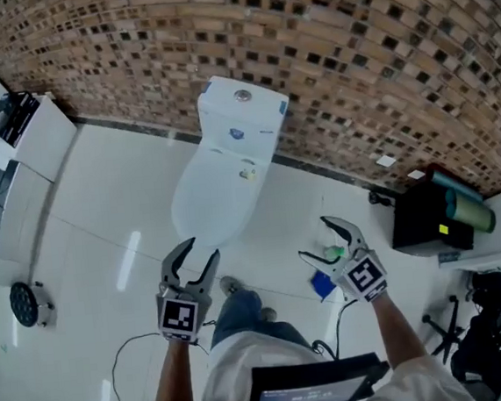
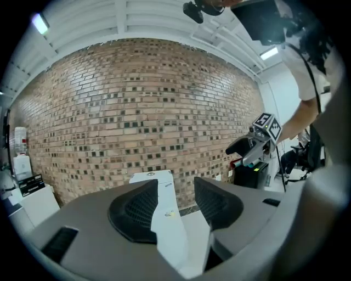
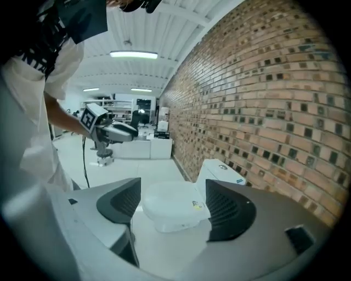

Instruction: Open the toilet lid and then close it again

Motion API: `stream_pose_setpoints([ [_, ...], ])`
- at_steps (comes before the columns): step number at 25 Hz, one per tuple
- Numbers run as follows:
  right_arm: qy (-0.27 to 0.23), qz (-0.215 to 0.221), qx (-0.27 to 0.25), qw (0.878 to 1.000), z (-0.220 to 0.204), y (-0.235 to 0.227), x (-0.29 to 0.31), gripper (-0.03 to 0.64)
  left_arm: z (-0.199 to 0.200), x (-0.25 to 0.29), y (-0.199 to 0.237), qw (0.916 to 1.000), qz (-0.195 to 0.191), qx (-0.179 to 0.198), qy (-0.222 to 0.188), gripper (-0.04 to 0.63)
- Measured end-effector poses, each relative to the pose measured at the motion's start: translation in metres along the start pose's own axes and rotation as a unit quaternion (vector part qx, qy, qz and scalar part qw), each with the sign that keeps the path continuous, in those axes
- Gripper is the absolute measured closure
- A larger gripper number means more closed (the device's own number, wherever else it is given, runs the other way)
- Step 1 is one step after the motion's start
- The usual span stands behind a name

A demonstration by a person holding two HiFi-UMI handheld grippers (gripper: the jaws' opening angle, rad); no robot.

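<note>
The white toilet [image 1: 241, 121] stands at 12 o'clock against the brick wall [image 1: 324, 47], its lid [image 1: 210, 195] down over the bowl. The left gripper [image 1: 201, 251] hovers at the lid's 6 o'clock and the right gripper [image 1: 314, 237] at its 4 o'clock. Both have their jaws partly apart and hold nothing.

Left gripper [image 1: 204, 248]: grey curved jaws, black ribbed pads [image 2: 137, 211], cube [image 1: 180, 317] at the back w/ black & white square markers, thin black cable [image 3: 84, 164] hanging off it. Right gripper [image 1: 312, 237]: same build, grey w/ black ribbed inner faces [image 3: 227, 211], own marker cube [image 1: 364, 274]. Person: white short-sleeve T-shirt [image 1: 240, 368], blue jeans [image 1: 248, 314], grey shoes [image 1: 230, 285]. Black box [image 1: 313, 390] w/ lit screen at chest, head cam rig black
</note>
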State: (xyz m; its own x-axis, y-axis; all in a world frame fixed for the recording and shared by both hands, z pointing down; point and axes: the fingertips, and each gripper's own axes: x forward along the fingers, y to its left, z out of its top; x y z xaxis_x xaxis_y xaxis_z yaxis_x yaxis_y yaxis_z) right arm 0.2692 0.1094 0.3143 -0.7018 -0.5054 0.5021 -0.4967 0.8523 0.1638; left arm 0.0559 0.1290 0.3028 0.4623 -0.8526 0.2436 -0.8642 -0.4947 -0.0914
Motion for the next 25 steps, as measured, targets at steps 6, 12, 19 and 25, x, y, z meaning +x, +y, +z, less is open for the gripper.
stream_pose_setpoints([
  [6, 0.059, 0.068, -0.141, 0.986, -0.025, -0.027, 0.08, 0.241, -0.039, 0.044, 0.033, 0.998, 0.057, -0.024, 0.008, 0.394],
  [12, 0.098, 0.14, -0.323, 0.931, -0.087, -0.03, 0.174, 0.241, -0.078, 0.071, 0.052, 0.9945, 0.099, -0.032, 0.017, 0.394],
  [19, 0.118, 0.226, -0.495, 0.831, -0.215, -0.017, 0.289, 0.21, -0.178, 0.077, 0.057, 0.9852, 0.142, -0.094, 0.025, 0.394],
  [25, 0.103, 0.238, -0.57, 0.78, -0.282, -0.031, 0.364, 0.19, -0.268, 0.093, 0.046, 0.9798, 0.146, -0.109, 0.081, 0.394],
])
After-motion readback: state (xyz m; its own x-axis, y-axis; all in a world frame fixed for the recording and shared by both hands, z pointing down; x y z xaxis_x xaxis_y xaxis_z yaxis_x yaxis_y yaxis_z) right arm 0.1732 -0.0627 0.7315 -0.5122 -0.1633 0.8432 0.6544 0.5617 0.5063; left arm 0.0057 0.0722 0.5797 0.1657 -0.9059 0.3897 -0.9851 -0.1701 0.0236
